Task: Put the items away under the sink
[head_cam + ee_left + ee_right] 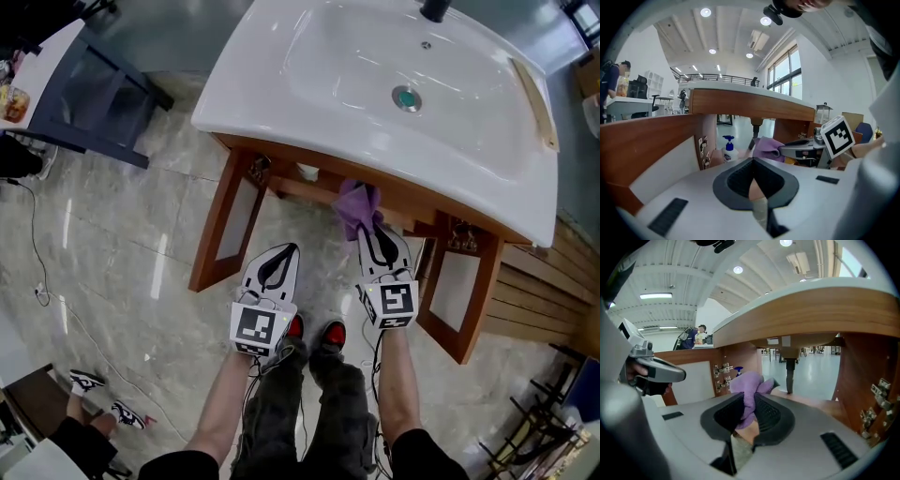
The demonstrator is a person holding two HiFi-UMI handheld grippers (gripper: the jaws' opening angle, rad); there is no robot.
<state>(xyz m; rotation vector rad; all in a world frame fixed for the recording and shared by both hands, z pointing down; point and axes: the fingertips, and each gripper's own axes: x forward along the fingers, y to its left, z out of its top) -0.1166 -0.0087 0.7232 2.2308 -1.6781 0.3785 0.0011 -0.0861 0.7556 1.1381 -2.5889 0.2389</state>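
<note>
A white sink [281, 84] sits on a wooden cabinet [309, 159] whose two doors stand open. My right gripper [373, 225] is shut on a purple cloth [357, 206], held at the front of the cabinet opening. In the right gripper view the cloth [749, 389] bunches up between the pads. My left gripper [289, 249] hangs just left of it, shut and empty, its tips [752, 164] meeting. A white soap bottle with a blue pump [728, 149] stands inside the cabinet at the left.
The left door [234, 225] and right door [459, 291] flank the opening. The drain pipe [789, 373] hangs in the middle of it. A dark bench [103, 84] stands at the far left. Another person's sneakers [89, 380] are on the floor, bottom left.
</note>
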